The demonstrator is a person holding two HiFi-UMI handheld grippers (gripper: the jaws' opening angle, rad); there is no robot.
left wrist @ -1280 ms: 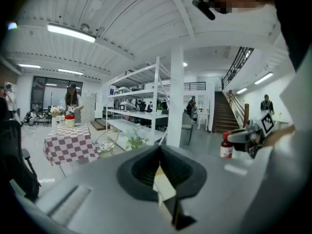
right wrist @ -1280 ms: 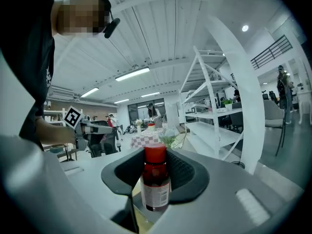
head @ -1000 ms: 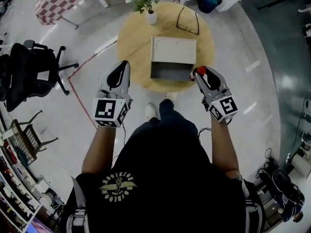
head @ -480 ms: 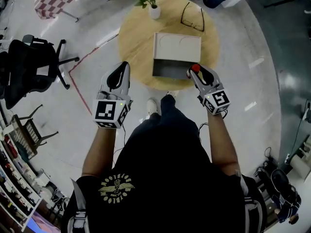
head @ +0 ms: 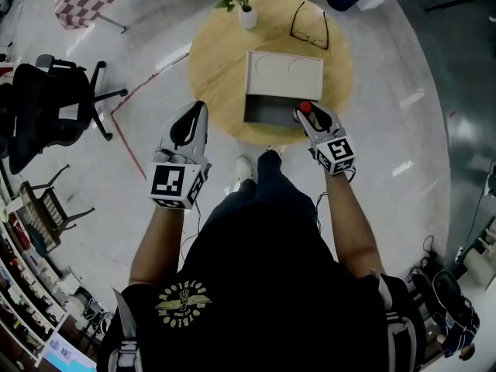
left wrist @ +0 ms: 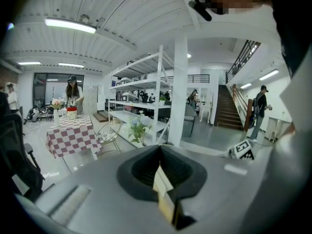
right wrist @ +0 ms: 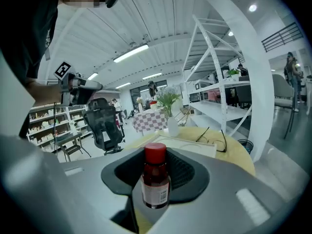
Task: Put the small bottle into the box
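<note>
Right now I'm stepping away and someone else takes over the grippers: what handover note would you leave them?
Left gripper: shut, empty, off the table, at its near left.
Right gripper: shut on the small bottle, upright, red cap up, at the box's near right corner.
Done: bottle in grip, at the box.
Left: lower it inside, release.

The round table at the upper middle of the head view is seen to be of pale, matt wood. The open beige box on it appears smooth and dull, like card. The small dark-red bottle is made of glossy translucent plastic, with a paper label. The pale floor is polished to a shine. Soft cloth is shown by the red-checked cover at upper left.
</note>
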